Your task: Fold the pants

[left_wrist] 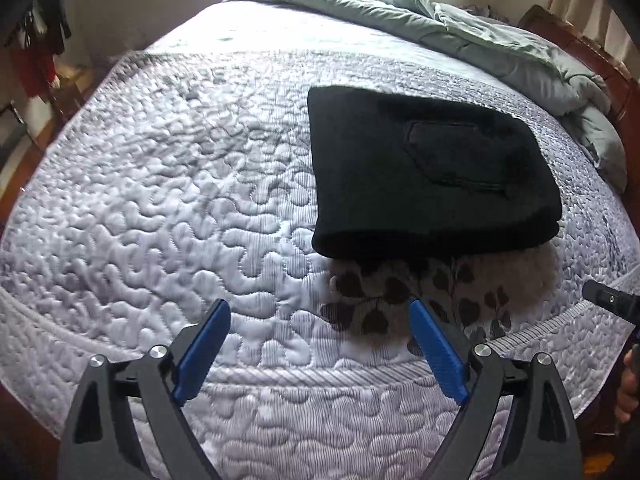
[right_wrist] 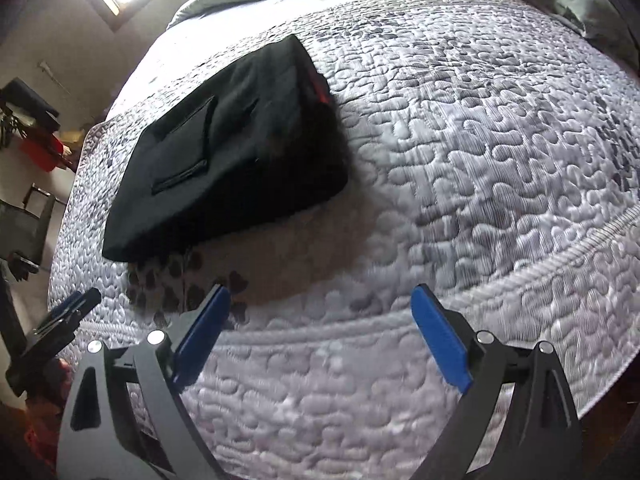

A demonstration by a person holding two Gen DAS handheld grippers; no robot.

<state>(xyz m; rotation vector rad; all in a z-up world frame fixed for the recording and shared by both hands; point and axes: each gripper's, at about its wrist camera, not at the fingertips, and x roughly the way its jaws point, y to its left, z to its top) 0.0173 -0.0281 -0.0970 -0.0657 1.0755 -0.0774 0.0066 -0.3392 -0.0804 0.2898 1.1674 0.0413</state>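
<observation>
The black pants (left_wrist: 432,172) lie folded into a compact rectangle, back pocket up, on the bed.

Pants (left_wrist: 432,172): black cloth, matt, slightly napped, folded with a stitched pocket uppermost. Beneath their near edge, a fleecy cloth (left_wrist: 400,300), pale with dark leaf print, fuzzy at the rim. Quilted bedspread (left_wrist: 180,200): white-lilac fabric, puffy stitched pattern, faint sheen. Far side, comforter (left_wrist: 460,28): grey-green cloth, soft, matt, rumpled. Bed frame (left_wrist: 624,92) at right: reddish wood, glossy. Left gripper (left_wrist: 320,354) and right gripper (right_wrist: 320,340): matt dark plastic arms, ribbed blue pads, bright metal pivot pins.
</observation>
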